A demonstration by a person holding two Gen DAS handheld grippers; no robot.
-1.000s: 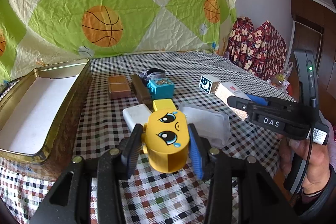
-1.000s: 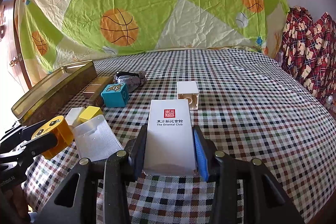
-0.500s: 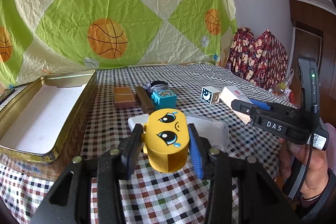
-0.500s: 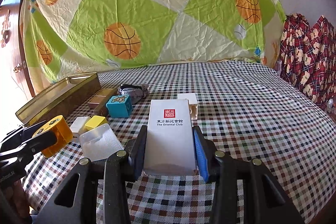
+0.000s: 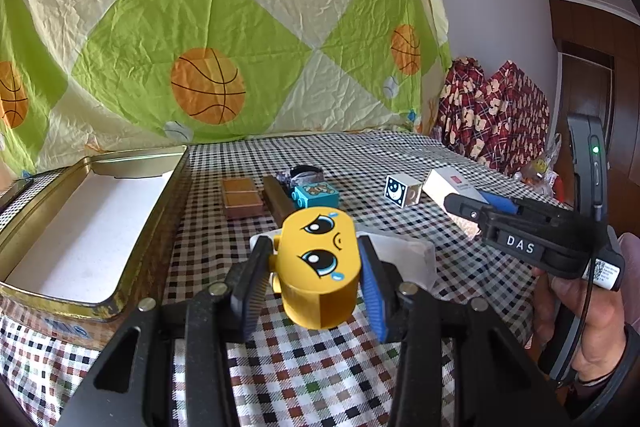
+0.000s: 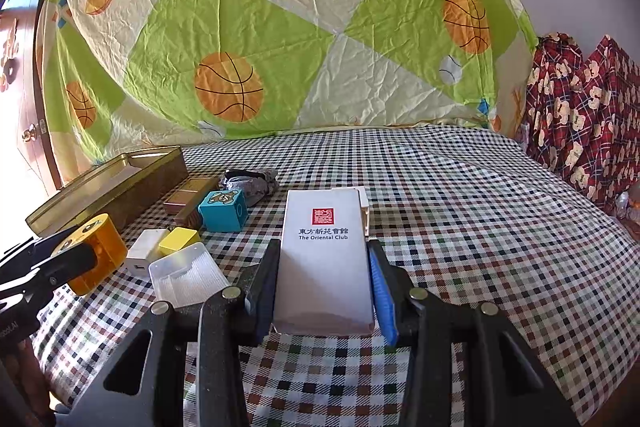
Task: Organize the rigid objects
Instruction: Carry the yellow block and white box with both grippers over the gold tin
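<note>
My left gripper (image 5: 316, 267) is shut on a yellow toy block with a crying cartoon face (image 5: 318, 263), held above the checked tablecloth. The same block (image 6: 94, 251) shows at the left of the right wrist view. My right gripper (image 6: 324, 267) is shut on a white box printed "The Oriental Club" (image 6: 324, 255), also raised off the table. That box (image 5: 450, 187) and the right gripper's fingers (image 5: 496, 205) appear at the right of the left wrist view. An open gold tin (image 5: 120, 295) with a white inside stands to the left.
On the cloth lie a teal cube (image 6: 223, 211), a small yellow block (image 6: 179, 239), a white charger (image 6: 144, 253), a clear plastic lid (image 6: 188, 273), brown bars (image 5: 242, 197), a white cube (image 5: 402, 191) and a dark bundle (image 6: 250, 181). A person's hand (image 5: 580, 311) holds the right gripper.
Both grippers have tilted upward with their loads, so the table objects sit lower and farther in each view. Neither grip has changed.
</note>
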